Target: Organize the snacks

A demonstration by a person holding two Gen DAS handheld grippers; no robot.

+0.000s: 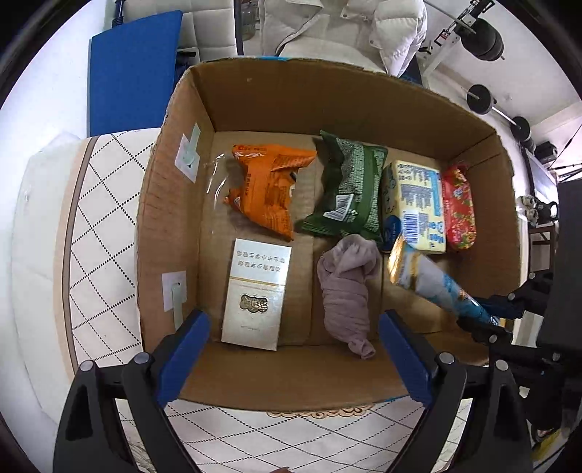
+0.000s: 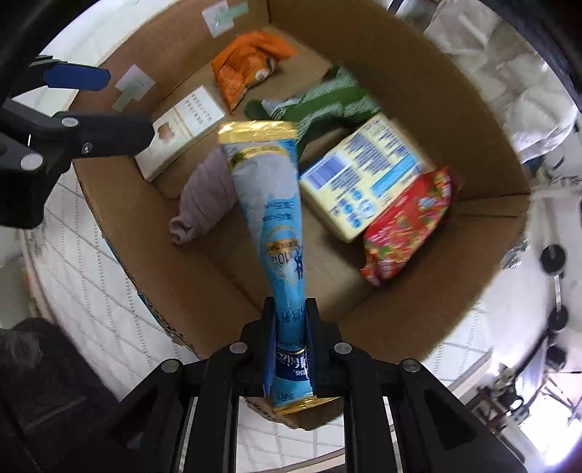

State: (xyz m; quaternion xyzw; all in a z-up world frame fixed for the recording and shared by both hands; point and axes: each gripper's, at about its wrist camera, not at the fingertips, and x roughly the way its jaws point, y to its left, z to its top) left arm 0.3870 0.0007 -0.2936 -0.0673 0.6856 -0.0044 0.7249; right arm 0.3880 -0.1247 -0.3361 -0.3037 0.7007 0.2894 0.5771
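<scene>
A cardboard box (image 1: 174, 218) lies open on a quilted mattress. Inside it lie an orange packet (image 1: 269, 185), a green packet (image 1: 345, 189), a yellow-and-blue packet (image 1: 418, 203) and a red packet (image 1: 459, 207). My right gripper (image 2: 290, 320) is shut on the lower end of a long blue-and-gold snack pouch (image 2: 269, 203), holding it over the box's right side; the same blue pouch (image 1: 433, 283) shows in the left wrist view. My left gripper (image 1: 291, 349) stands open above the box's near wall, holding nothing.
A white flat carton (image 1: 254, 294) and a bunched grey cloth (image 1: 345, 291) also lie in the box. A blue mat (image 1: 134, 72) and a white padded jacket (image 1: 345, 29) sit beyond it. Barbell weights (image 1: 480, 98) rest on the floor at right.
</scene>
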